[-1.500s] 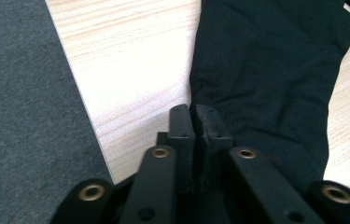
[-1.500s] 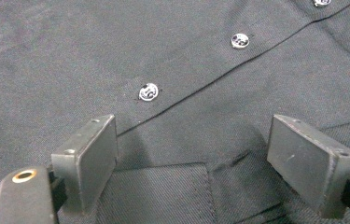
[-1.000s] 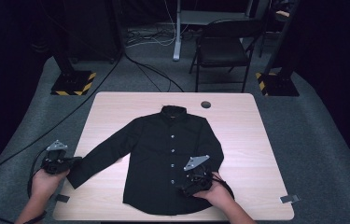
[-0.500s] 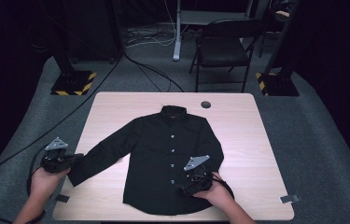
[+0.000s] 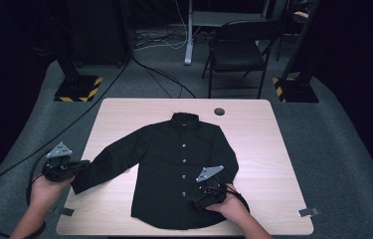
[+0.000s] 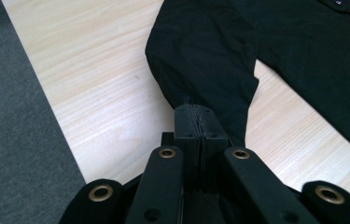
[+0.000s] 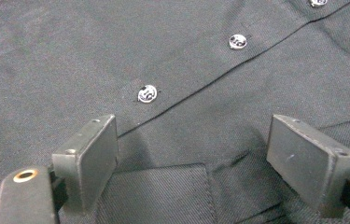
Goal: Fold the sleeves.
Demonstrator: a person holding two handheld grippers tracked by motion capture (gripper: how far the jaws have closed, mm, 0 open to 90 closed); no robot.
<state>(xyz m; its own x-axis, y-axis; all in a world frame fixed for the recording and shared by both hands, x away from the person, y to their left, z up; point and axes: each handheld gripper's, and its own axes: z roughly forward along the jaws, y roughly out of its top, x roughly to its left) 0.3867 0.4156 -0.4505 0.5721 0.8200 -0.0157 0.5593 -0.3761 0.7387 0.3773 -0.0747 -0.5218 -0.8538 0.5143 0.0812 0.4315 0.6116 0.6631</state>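
Around your wooden table you have grey carpet, 1 chair beyond the table and 2 striped stand bases. 1 black shirt lies flat mid-table. Your left gripper is clenched on its sleeve cuff at the table's left edge; your right gripper rests released on the shirt's front, beside 3 buttons.

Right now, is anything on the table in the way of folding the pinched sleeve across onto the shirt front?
Nothing visible is. The left gripper is shut on the sleeve cuff at the table edge; bare wood and the shirt lie between. The right gripper, jaws open, rests low on the shirt front beside the buttons.
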